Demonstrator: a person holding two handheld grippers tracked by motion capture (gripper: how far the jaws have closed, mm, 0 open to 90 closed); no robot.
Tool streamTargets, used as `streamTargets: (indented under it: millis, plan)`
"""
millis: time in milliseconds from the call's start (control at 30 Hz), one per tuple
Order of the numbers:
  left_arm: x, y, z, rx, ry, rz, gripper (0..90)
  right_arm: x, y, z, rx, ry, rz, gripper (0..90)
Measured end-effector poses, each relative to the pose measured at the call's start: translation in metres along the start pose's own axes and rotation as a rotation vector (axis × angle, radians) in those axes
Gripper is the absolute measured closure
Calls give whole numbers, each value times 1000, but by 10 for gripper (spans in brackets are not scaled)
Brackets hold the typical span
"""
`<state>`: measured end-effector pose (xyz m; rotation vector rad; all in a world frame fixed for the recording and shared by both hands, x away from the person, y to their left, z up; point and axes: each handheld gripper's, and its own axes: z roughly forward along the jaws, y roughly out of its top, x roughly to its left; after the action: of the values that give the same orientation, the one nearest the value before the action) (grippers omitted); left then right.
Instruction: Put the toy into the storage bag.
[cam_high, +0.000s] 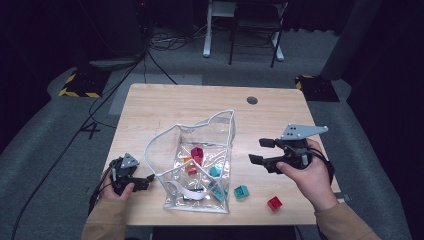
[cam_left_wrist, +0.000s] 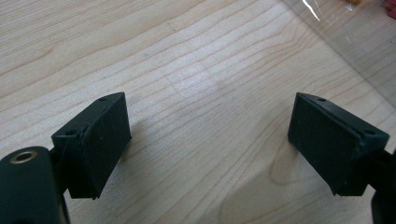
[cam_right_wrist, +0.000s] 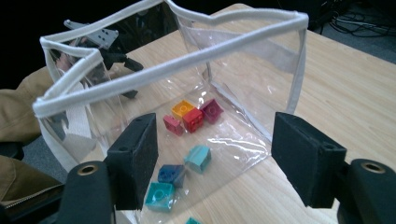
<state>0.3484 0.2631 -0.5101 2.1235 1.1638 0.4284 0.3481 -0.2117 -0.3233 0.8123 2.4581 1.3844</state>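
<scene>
Jaws of our right gripper (cam_high: 261, 151) stand spread with nothing between them, held above the table (cam_high: 165, 100) just right of the clear bag (cam_high: 192, 165), which stands open mid-table with several coloured blocks inside. Our left gripper (cam_high: 147, 181) rests by the bag's left side, likewise spread and empty. We see a teal block (cam_high: 241, 192) and a red block (cam_high: 274, 203) lying on the wood near the right hand (cam_high: 307, 175).

One clear bag (cam_high: 200, 145), eight blocks (cam_high: 241, 192), two hand-held grippers (cam_high: 262, 151)

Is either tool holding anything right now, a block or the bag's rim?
Nothing is held. The left tool and the right tool are both open and empty; the clear bag stands free.
</scene>
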Motion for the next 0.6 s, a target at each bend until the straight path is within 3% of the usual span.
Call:
streamTargets:
  millis: [200,600]
  plan:
    - [0,0,0,0,0,0,133,-4,-15,1,13,0,10,323]
    - [0,0,0,3,1,1,132,-7,-53,19,70,10,27,315]
